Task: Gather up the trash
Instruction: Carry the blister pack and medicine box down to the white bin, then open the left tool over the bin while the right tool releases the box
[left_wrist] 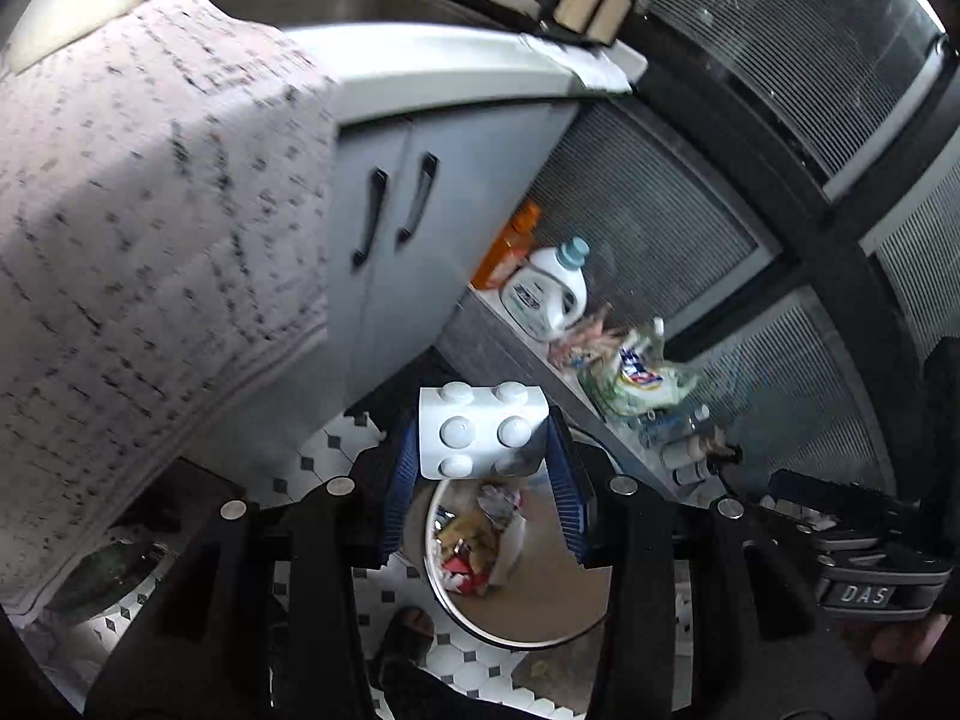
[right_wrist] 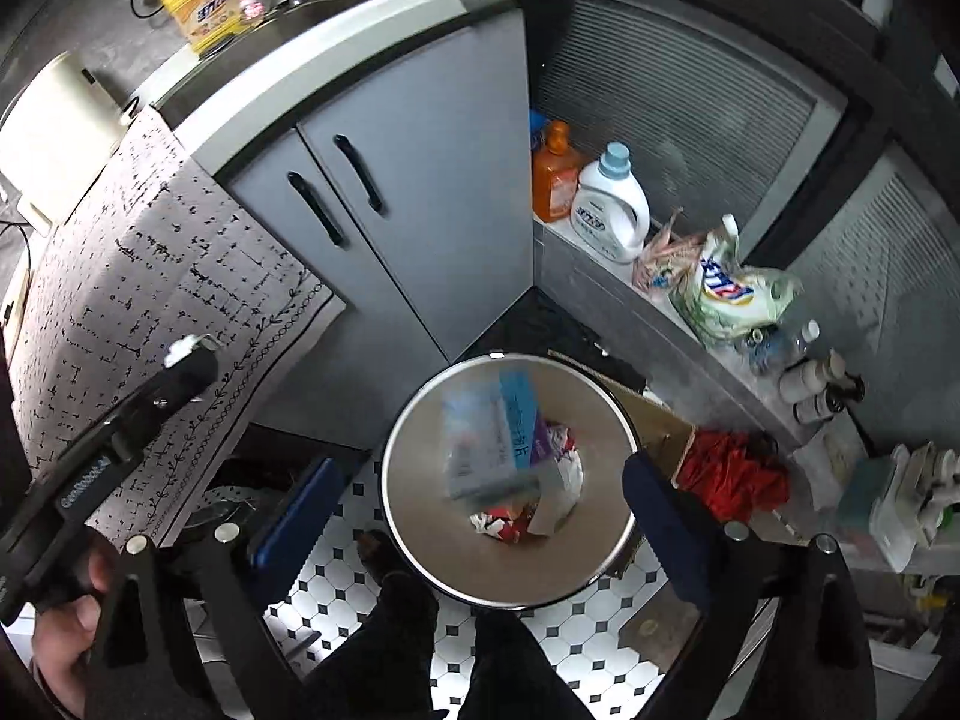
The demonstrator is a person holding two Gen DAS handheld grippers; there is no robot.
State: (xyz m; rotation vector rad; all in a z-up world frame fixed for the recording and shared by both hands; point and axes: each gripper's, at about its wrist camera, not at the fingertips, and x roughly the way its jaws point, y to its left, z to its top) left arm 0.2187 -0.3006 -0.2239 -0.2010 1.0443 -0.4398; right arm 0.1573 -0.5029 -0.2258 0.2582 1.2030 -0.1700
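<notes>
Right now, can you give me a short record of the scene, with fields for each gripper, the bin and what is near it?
left gripper: shut on a white studded block, above the trash bin
right gripper: open, nothing between its fingers, above the bin
falling item: blurred box over the bin mouth
bin contents: crumpled wrappers and paper
floor: black-and-white tiles
near the bin: grey cabinet, white detergent bottle on a ledge
</notes>
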